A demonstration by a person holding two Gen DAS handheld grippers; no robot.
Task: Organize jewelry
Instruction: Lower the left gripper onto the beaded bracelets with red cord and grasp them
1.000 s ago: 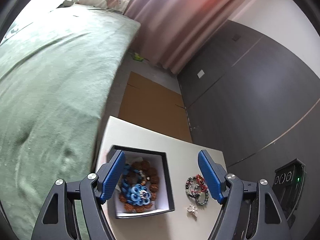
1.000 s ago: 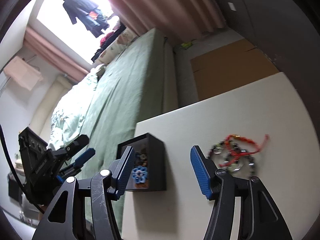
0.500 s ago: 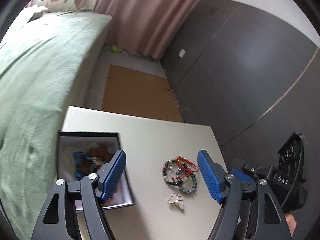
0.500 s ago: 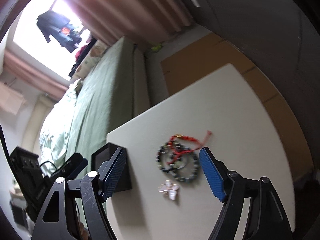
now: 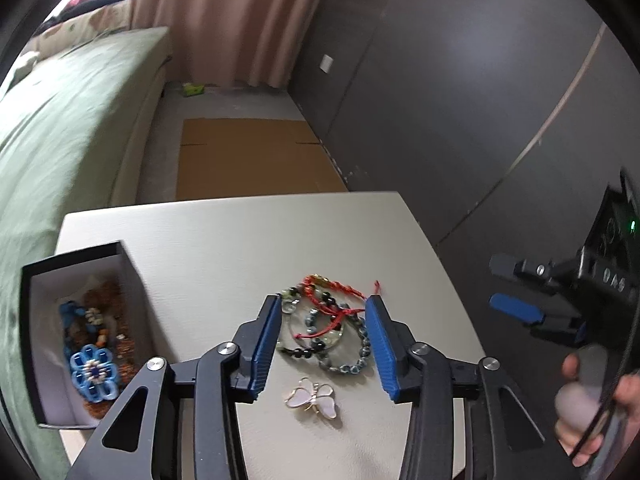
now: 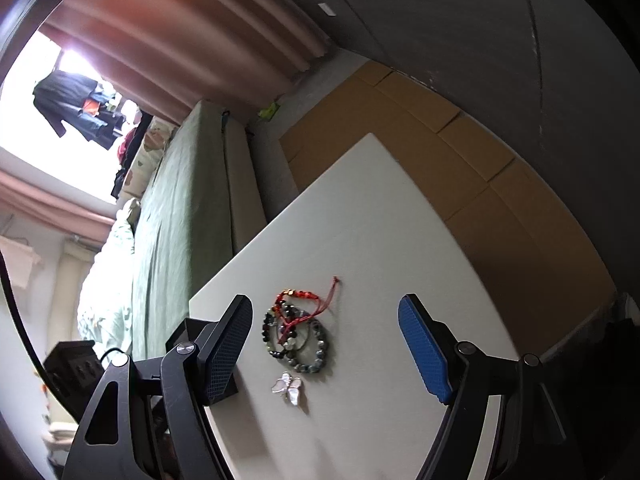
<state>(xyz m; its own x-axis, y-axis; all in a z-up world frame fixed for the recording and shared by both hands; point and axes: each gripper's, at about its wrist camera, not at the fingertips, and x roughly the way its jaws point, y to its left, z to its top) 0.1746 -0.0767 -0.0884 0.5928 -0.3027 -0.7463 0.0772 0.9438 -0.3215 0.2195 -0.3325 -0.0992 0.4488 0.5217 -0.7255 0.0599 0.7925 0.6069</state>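
Left wrist view, left to right. Green bedspread (image 5: pixel 60 128) along the left edge. Black jewelry box (image 5: pixel 132 276), white-lined, stands open at the left edge of the white table (image 5: pixel 240 240); inside lie a blue flower-shaped beaded piece (image 5: pixel 94 372) and brown beads (image 5: pixel 106 292).

Centre: left gripper (image 5: pixel 322 340) tilts down over a tangle of beaded bracelets (image 5: pixel 324 344) laced with a red cord bracelet (image 5: pixel 332 292). Jaws partly open and closing; the tangle shows between the blue pads, which do not press on it. A pale butterfly brooch (image 5: pixel 314 396) lies on the table just in front of the tangle, apart from it.

Right: right gripper (image 5: pixel 508 292) enters from the side, held in a hand (image 5: pixel 580 412). Jaws wide apart, nothing between them.

Right wrist view: bracelets (image 6: pixel 296 332) and brooch (image 6: pixel 290 389) lie between its spread fingers, untouched.
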